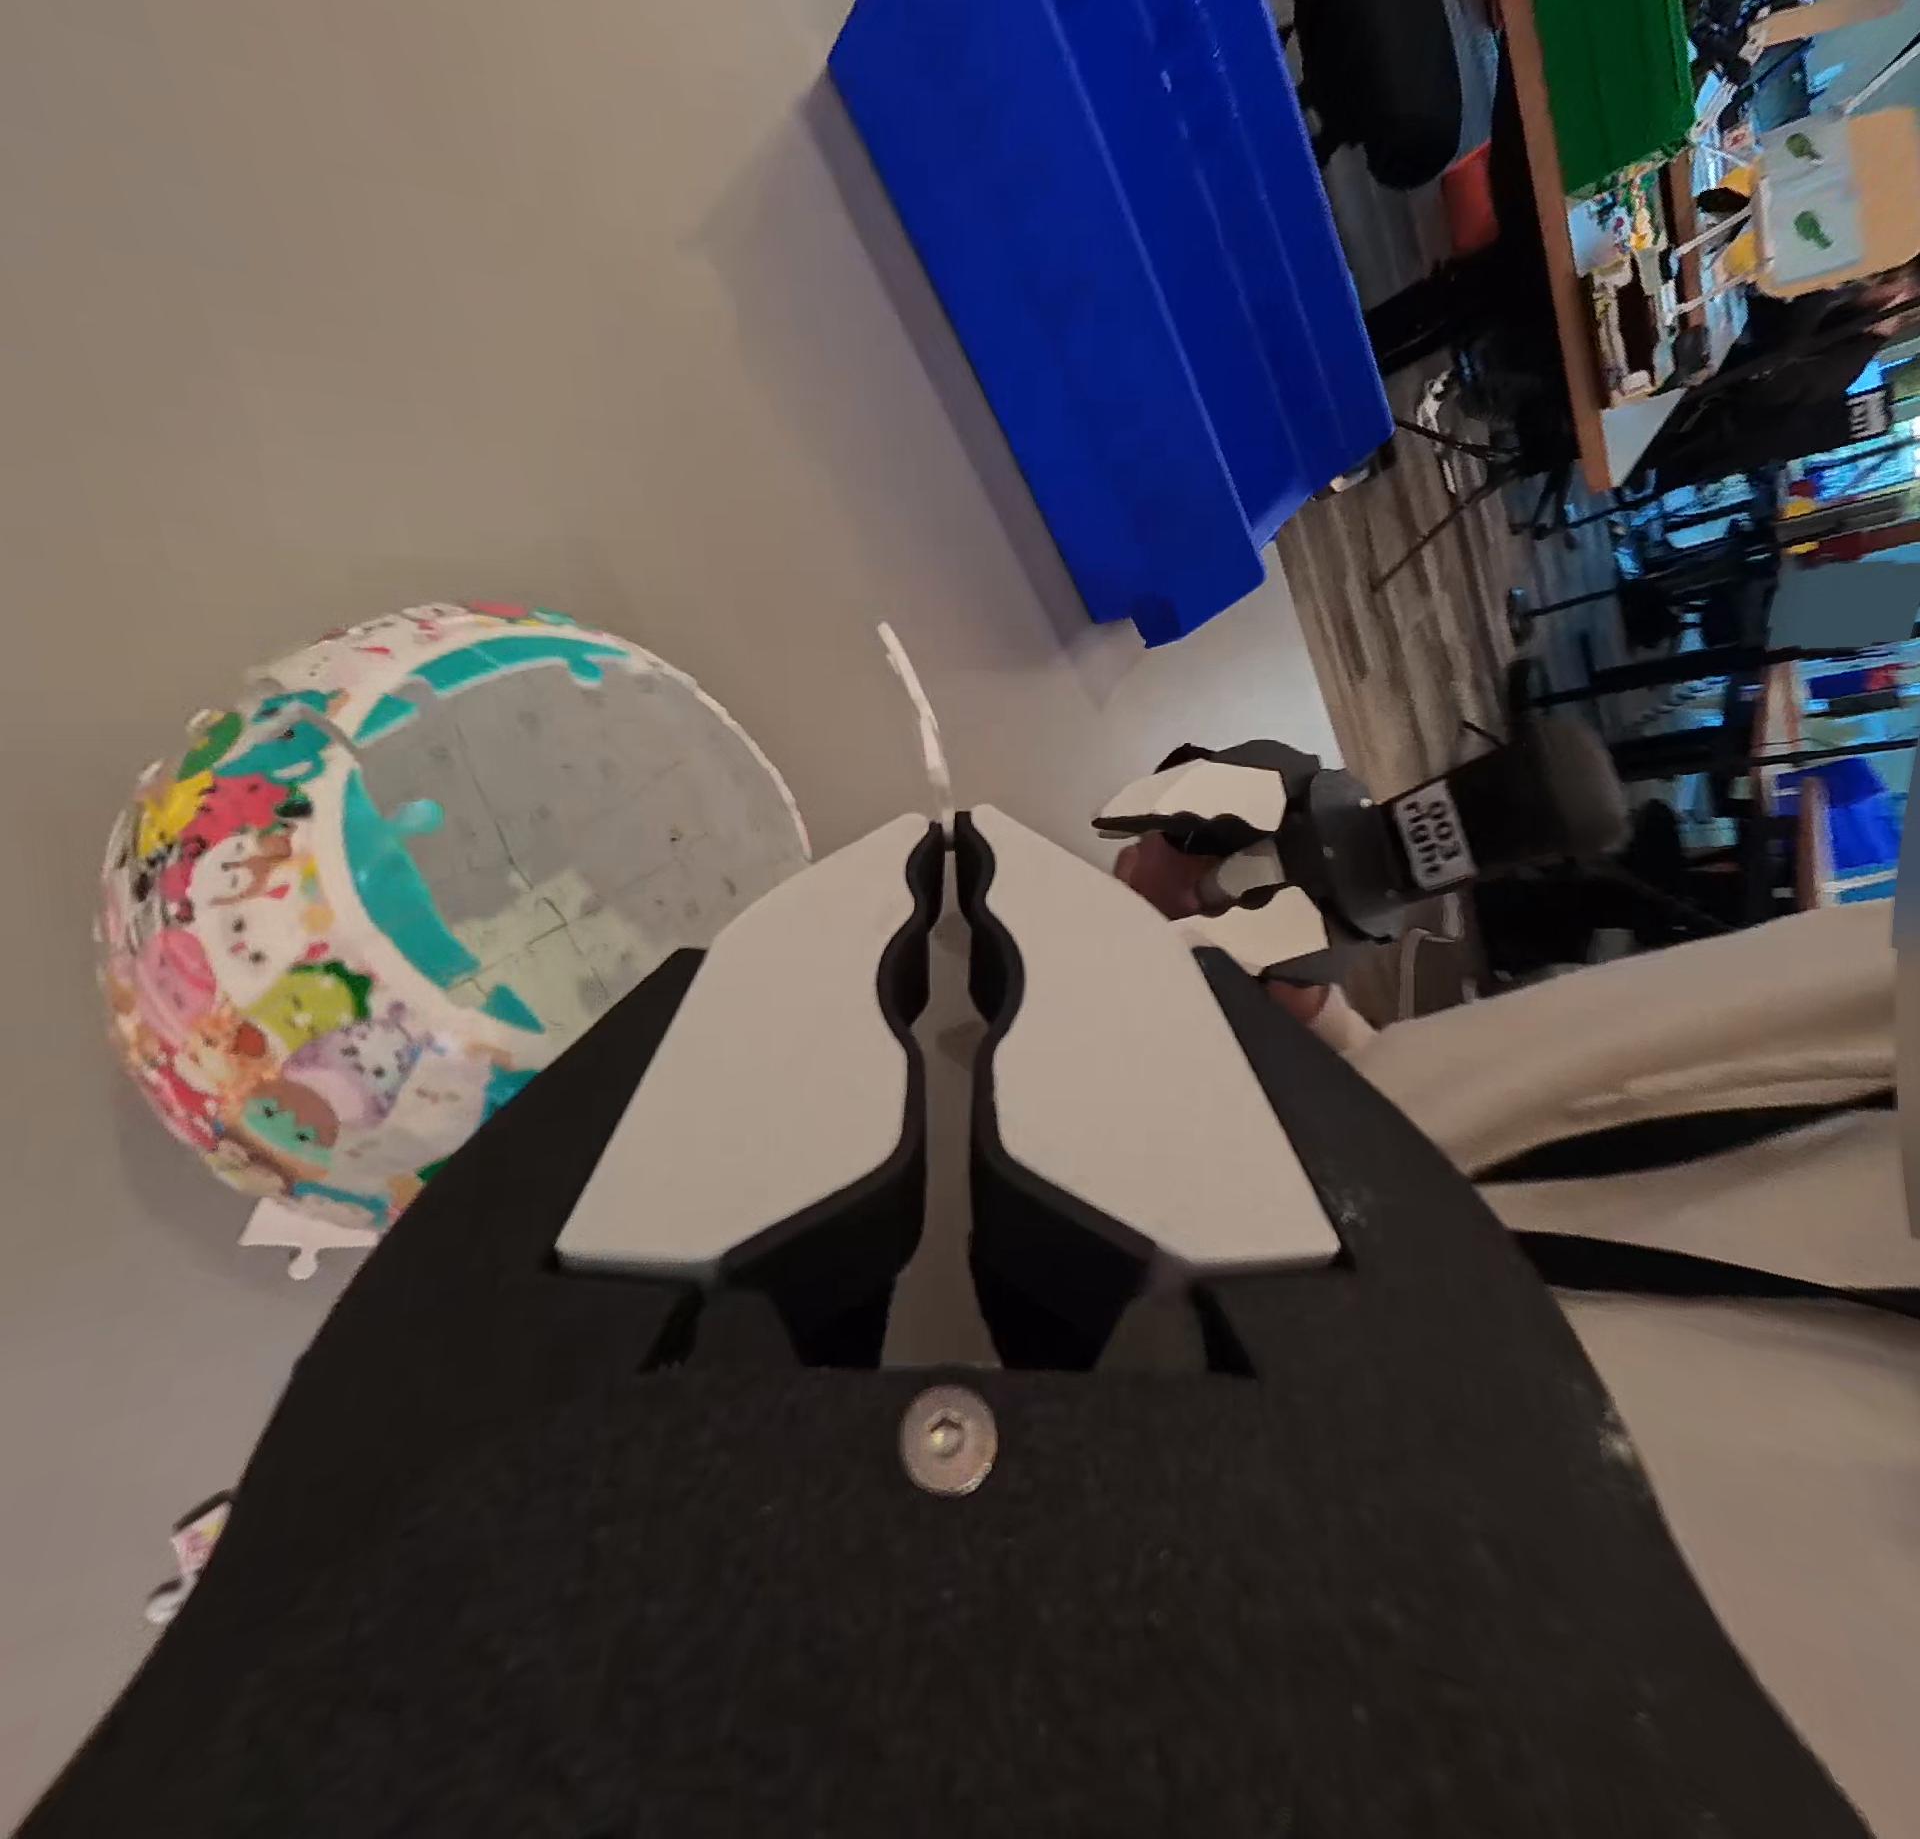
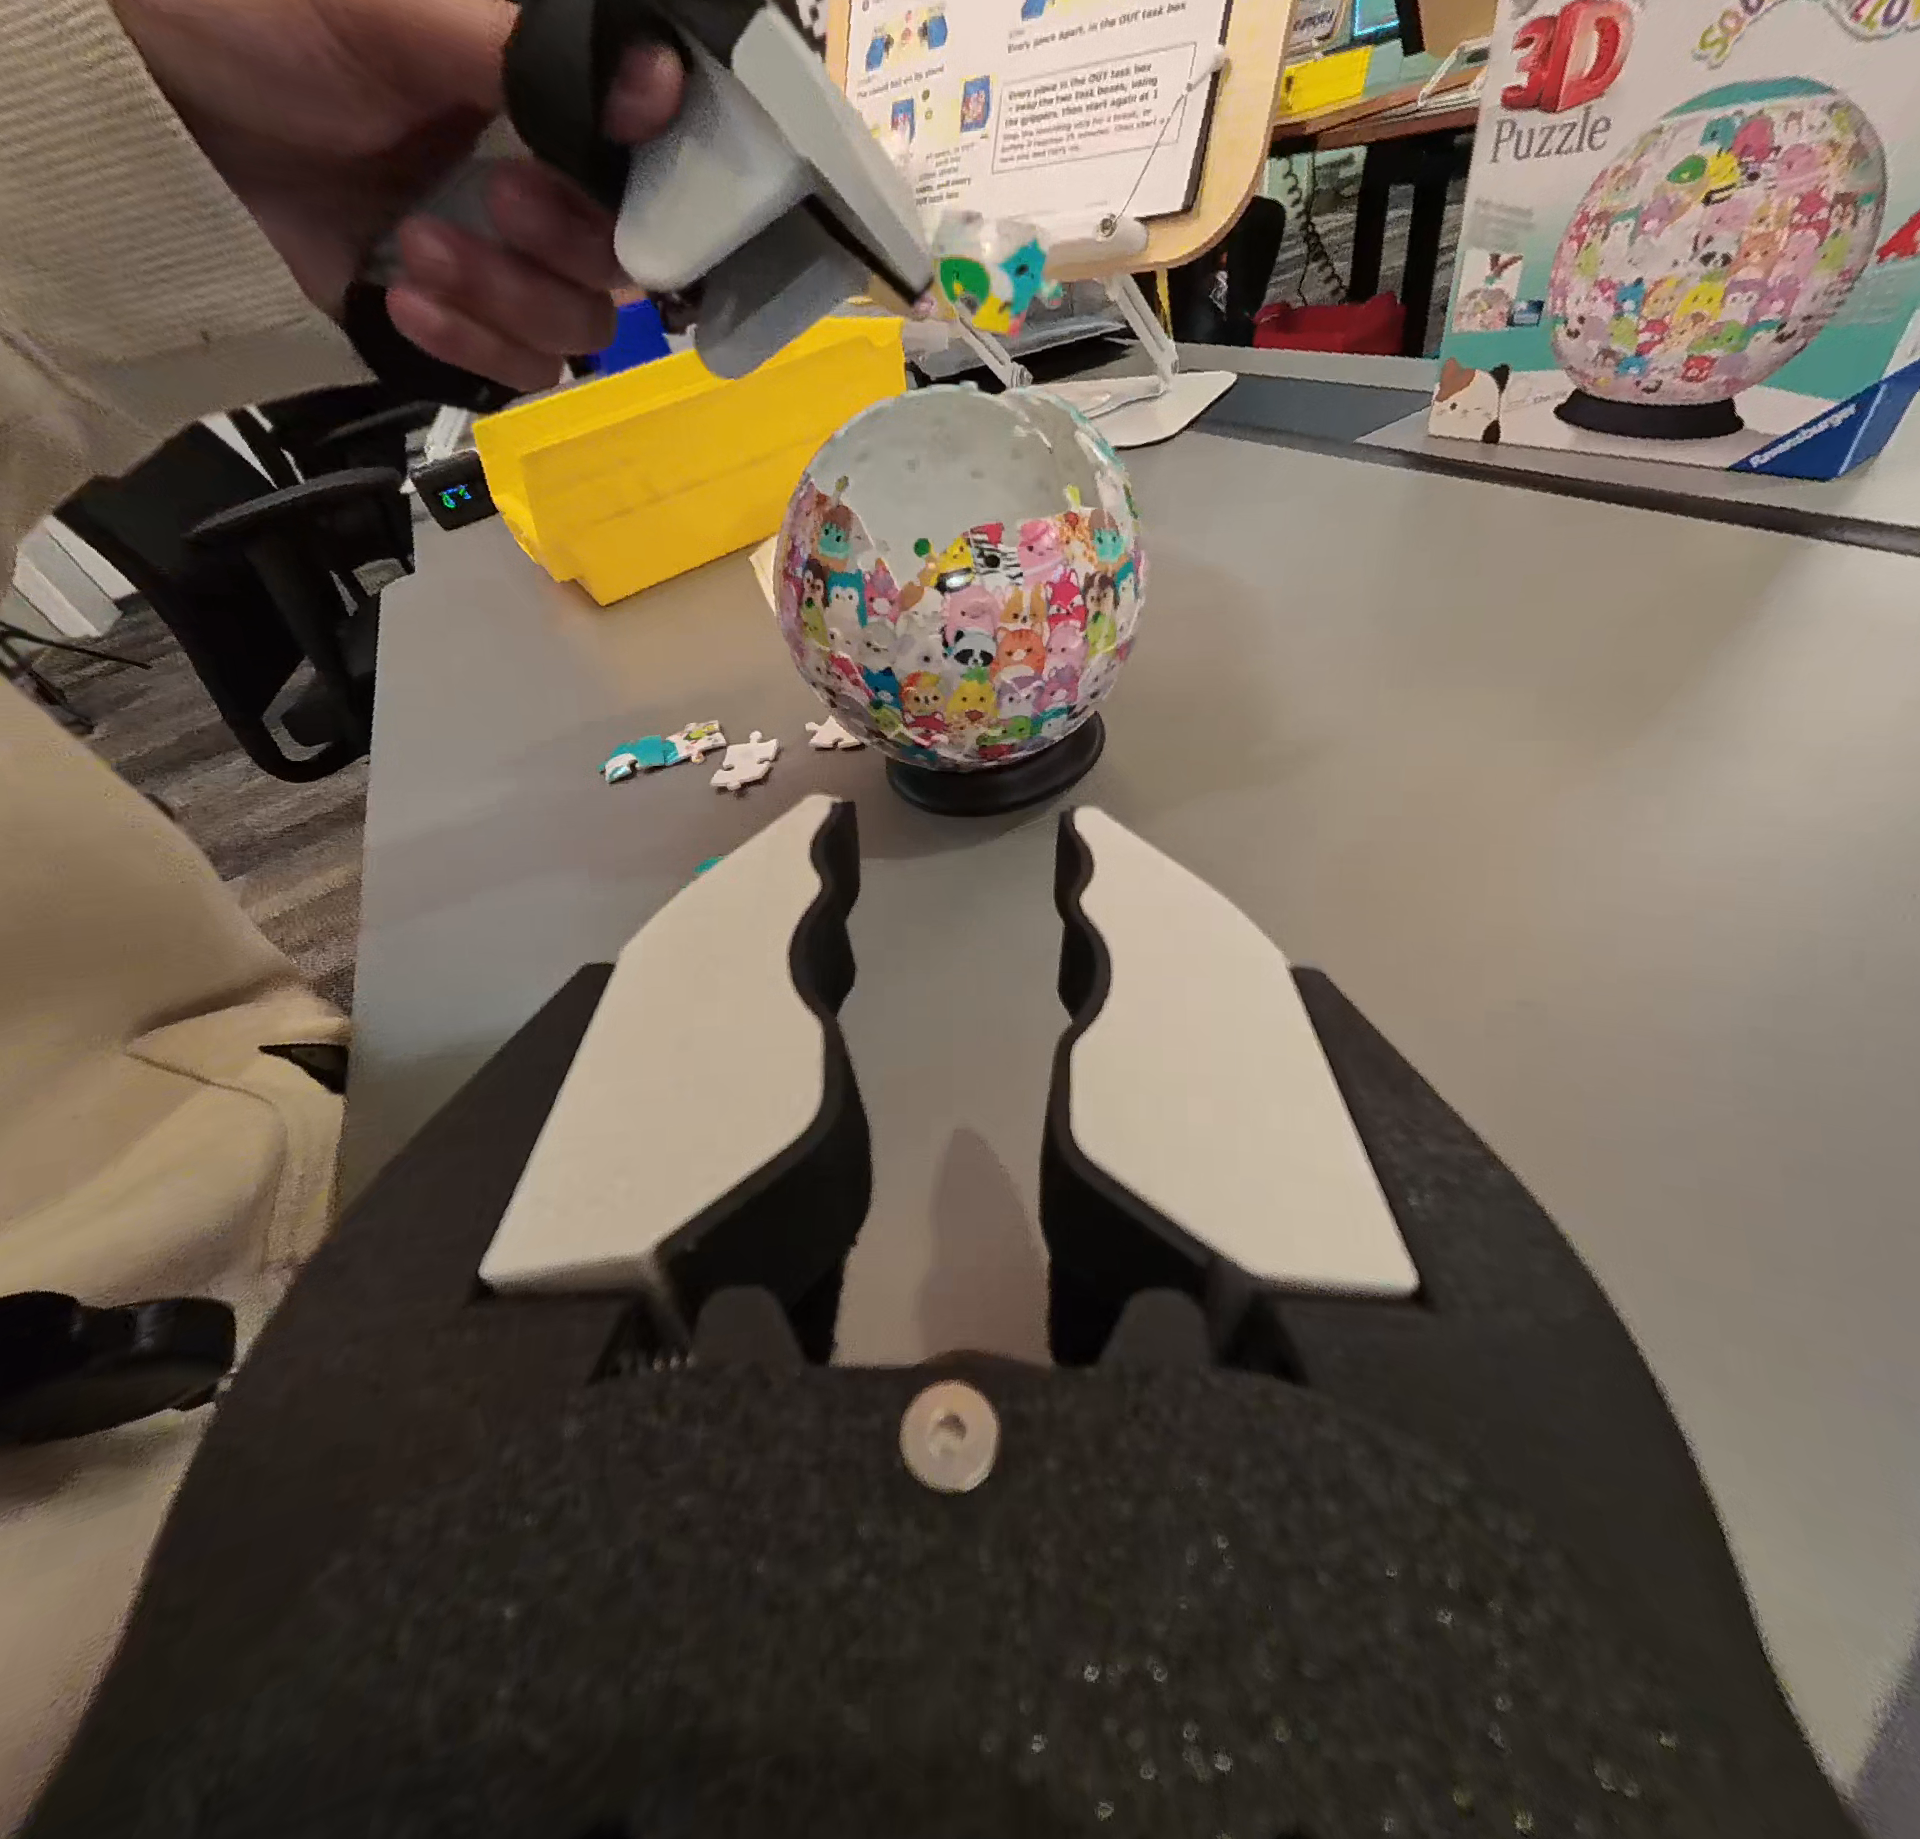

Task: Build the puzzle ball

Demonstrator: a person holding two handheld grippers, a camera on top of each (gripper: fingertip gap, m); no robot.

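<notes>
The colourful puzzle ball [image 2: 961,584] stands on a black ring stand [image 2: 992,766] in the middle of the grey table [image 2: 1455,750]. Its top is open, showing the grey inside. In the left wrist view the ball [image 1: 416,906] lies left of my fingers. My left gripper [image 1: 951,828] is shut on a curved puzzle piece [image 1: 920,719], seen edge-on. In the right wrist view that left gripper [image 2: 914,283] holds the colourful piece [image 2: 987,277] in the air above the ball. My right gripper [image 2: 956,833] is open and empty, just in front of the stand.
Loose puzzle pieces [image 2: 691,750] lie on the table left of the stand. A yellow bin [image 2: 675,459] is behind them. A blue bin [image 1: 1112,262] sits at the table edge. The puzzle box [image 2: 1683,220] stands back right, an instruction stand [image 2: 1091,75] behind the ball. Tip to tip, the grippers are about 15 cm apart.
</notes>
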